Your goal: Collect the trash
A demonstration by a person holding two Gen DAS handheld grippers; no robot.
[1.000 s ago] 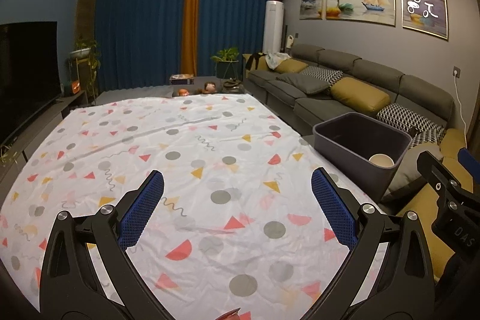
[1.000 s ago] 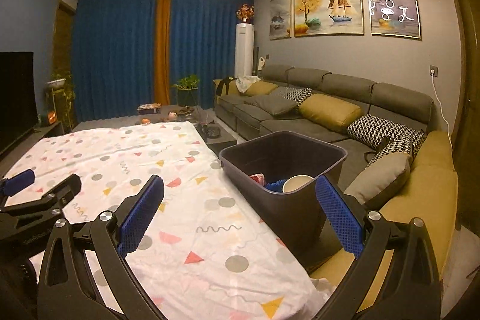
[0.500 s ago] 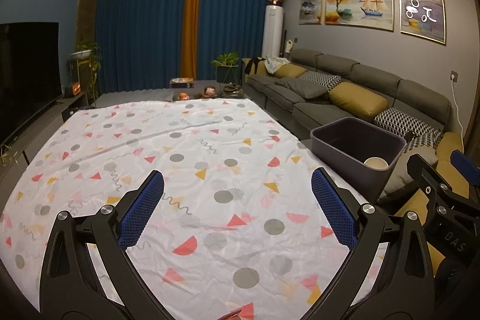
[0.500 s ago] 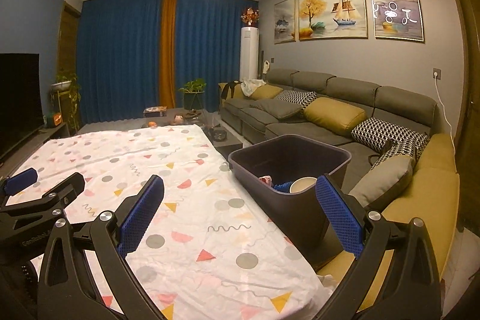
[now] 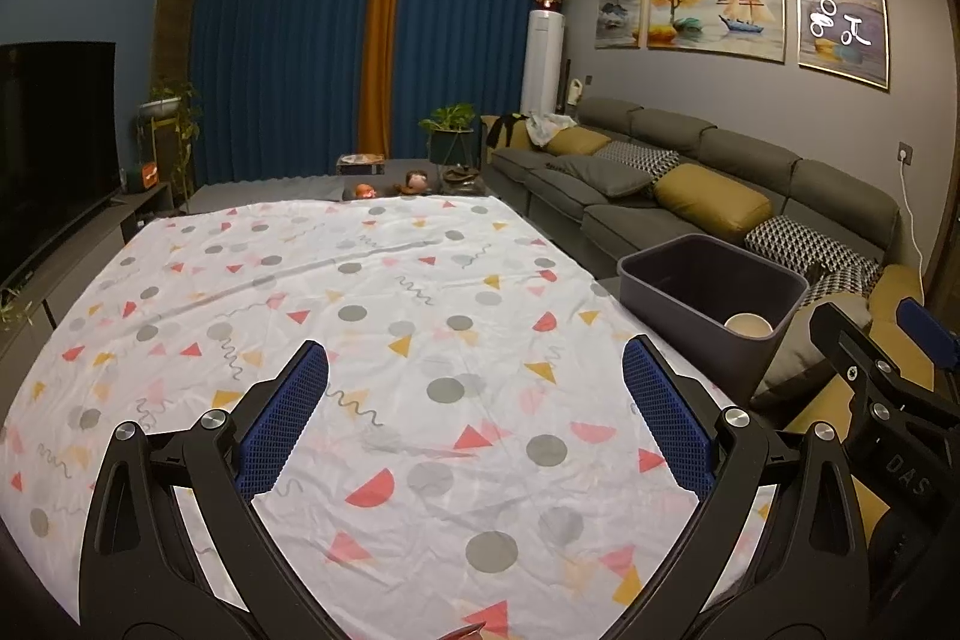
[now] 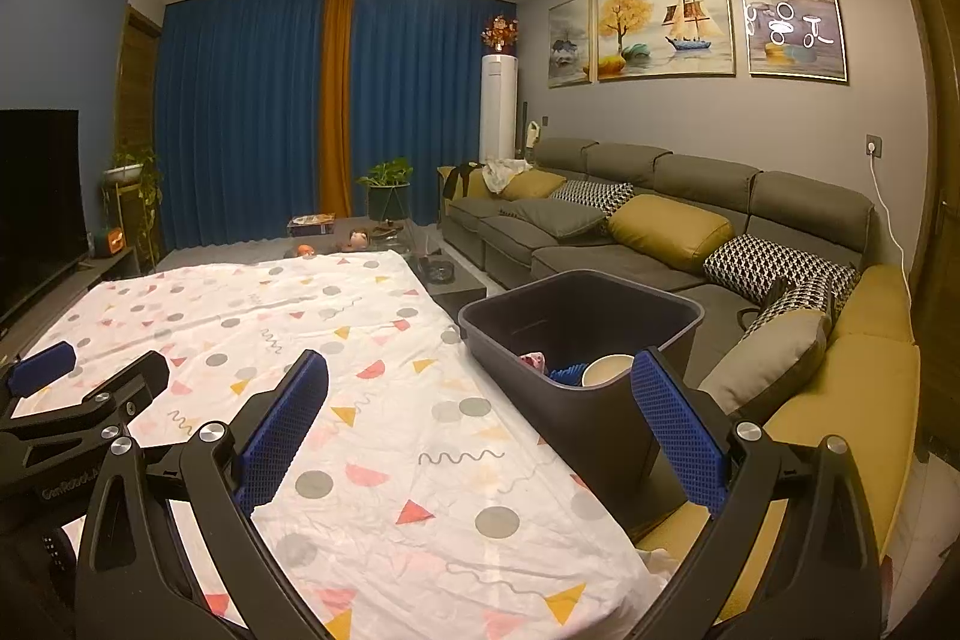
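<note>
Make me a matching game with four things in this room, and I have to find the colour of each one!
Things:
1. bin
2. curtain stripe
3. gripper pads
4. paper cup in the bin

Colours:
A. blue
B. cream
C. orange
D. dark grey

Right pairs: 1-D, 2-C, 3-A, 4-B

White confetti-patterned tablecloth (image 5: 420, 292), dark grey bin (image 6: 600, 418)
</note>
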